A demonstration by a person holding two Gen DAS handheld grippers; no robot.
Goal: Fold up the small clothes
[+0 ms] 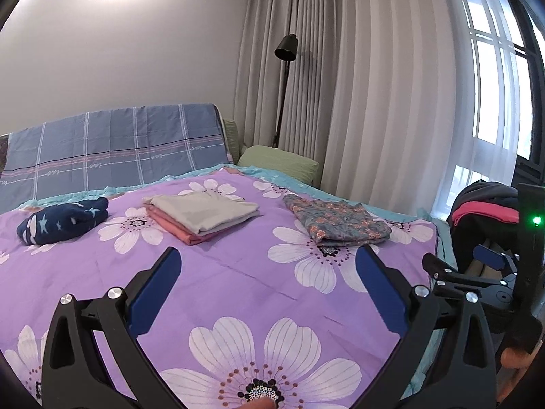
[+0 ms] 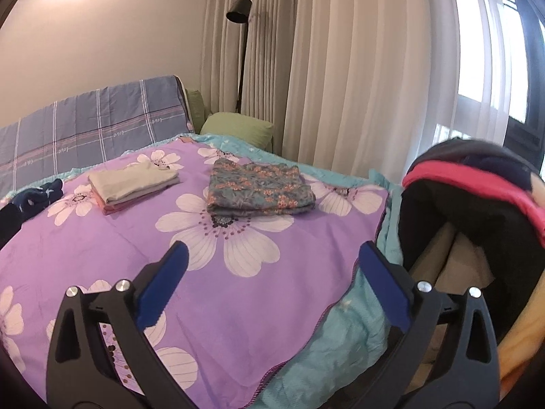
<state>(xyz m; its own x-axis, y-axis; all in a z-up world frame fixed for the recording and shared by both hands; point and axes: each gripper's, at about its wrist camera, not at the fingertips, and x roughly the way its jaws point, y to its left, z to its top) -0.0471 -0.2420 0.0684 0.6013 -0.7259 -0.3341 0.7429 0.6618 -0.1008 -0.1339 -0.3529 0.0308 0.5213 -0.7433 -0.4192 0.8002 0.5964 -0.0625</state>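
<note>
On the bedspread [image 1: 238,272]: rolled garment [image 1: 63,223] left, folded stack [image 1: 204,216] middle, folded floral garment [image 1: 337,221] right. Behind, a pillow [image 1: 279,162]. Right of the bed, a clothes basket [image 2: 477,211].

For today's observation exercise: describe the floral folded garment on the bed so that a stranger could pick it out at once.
Start at the bed's purple flowered cover. Three bundles lie across it in a row; take the one nearest the window curtains. This floral folded garment is teal with small orange blossoms, unlike the plain grey and pink stack and the navy starred bundle.

Both grippers hover above the purple bedspread [image 1: 238,272], fingers pointing toward the headboard end. The left gripper [image 1: 269,262] gapes wide, empty; the right gripper [image 2: 272,255] (at the bedspread's right edge) likewise gapes, holding nothing.
</note>
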